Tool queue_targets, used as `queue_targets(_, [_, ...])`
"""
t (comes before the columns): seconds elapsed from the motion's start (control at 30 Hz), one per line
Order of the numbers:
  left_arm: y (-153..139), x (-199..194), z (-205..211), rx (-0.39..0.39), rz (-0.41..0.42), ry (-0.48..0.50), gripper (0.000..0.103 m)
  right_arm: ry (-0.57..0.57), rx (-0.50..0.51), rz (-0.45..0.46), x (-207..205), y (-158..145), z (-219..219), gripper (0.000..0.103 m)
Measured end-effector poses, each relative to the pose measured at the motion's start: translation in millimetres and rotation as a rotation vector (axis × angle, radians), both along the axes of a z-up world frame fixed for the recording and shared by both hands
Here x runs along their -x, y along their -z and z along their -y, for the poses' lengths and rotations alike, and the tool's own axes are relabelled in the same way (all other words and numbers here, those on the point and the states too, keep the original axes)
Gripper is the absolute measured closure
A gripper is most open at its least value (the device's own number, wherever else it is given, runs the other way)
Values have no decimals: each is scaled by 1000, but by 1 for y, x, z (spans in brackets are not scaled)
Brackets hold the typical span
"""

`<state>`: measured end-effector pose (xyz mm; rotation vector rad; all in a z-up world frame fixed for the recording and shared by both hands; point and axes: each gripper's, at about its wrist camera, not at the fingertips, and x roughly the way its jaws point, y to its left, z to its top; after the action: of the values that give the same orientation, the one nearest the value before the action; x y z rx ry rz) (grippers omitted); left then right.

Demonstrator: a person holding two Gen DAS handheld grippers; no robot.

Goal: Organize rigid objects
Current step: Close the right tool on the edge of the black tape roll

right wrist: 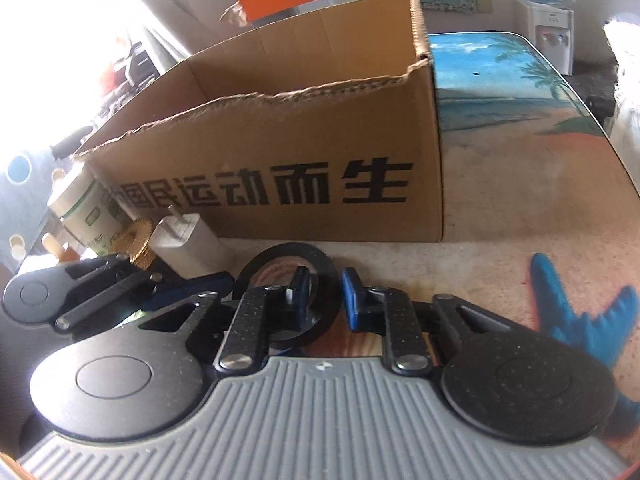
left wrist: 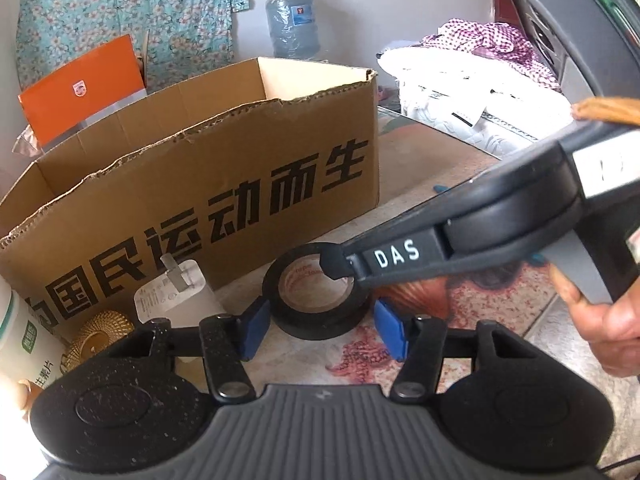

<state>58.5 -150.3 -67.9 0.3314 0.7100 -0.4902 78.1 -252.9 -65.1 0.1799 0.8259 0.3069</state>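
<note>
A black tape roll [left wrist: 316, 300] [right wrist: 256, 270] lies flat on the table in front of a cardboard box [left wrist: 200, 200] [right wrist: 280, 184]. My right gripper [right wrist: 326, 296] [left wrist: 340, 270] is shut on the roll's right wall, with one finger inside the hole and the other outside. My left gripper [left wrist: 323, 330] straddles the same roll from the near side. Its left blue pad [left wrist: 256, 330] is against the roll, while a sliver of table shows at the right pad, so it stands open. The open-topped box has a torn rim.
A white charger plug [left wrist: 176, 292], a gold round piece [left wrist: 100, 336] and a white-green bottle [left wrist: 24, 340] stand left of the tape roll against the box. An orange box [left wrist: 80, 88] is behind it. Folded bedding [left wrist: 480, 92] lies at the right, by the beach-print table [right wrist: 520, 160].
</note>
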Motion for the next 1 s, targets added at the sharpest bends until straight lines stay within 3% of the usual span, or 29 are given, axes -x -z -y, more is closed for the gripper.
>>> queue_targets(0.17, [-2, 10, -2, 18, -18, 34, 43, -3, 14, -12, 12, -2, 3, 87])
queue_targets(0.47, [3, 12, 8, -26, -26, 73, 38, 18, -9, -31, 29, -2, 10, 86])
queue_targets(1.0, [0, 4, 1, 52, -70, 50, 36, 30, 2, -2, 37, -5, 6, 86])
